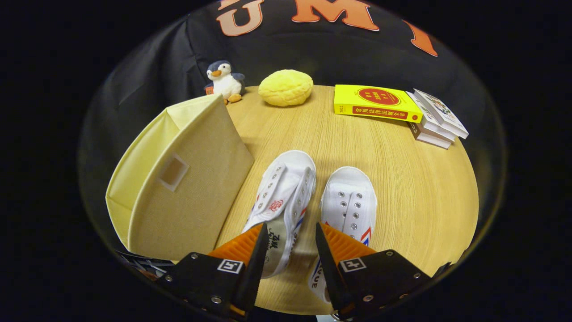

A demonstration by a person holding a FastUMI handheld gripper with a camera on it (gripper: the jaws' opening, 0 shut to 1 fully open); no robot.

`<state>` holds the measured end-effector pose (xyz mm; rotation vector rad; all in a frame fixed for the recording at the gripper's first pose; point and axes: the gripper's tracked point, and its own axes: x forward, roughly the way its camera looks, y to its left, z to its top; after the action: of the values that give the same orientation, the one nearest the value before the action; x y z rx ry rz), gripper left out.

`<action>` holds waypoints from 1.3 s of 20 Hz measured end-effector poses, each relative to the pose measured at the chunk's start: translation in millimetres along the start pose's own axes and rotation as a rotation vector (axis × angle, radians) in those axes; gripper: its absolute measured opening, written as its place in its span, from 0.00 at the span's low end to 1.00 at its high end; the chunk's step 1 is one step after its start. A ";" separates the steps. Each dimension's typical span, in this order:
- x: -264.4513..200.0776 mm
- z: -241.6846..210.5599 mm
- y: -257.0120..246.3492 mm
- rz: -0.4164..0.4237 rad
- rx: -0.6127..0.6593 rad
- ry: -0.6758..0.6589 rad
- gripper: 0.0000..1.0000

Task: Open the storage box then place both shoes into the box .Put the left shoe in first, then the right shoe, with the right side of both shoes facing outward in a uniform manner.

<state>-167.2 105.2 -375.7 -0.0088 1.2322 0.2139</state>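
Round wooden table; gripper fingers apart.

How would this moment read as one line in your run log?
claw: open, straddling left shoe's side | right shoe: beside it | storage box: no shoes visible inside

Recording booth, black cloth wall, round table

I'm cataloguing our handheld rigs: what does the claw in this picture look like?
The claw has two wedge-shaped fingers with ribbed faces, tapering forward. Each sits on a dark, angular block fastened with small silver screws, and each block carries a square black-and-white marker tag.
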 end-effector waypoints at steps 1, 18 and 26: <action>5.4 0.9 -2.9 -0.016 -0.003 -0.010 0.63; 49.6 20.1 -11.3 -0.095 0.132 -0.075 0.01; 8.4 54.2 3.6 -0.048 0.181 -0.160 0.01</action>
<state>-114.5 116.6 -365.0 0.1327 1.0869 0.0595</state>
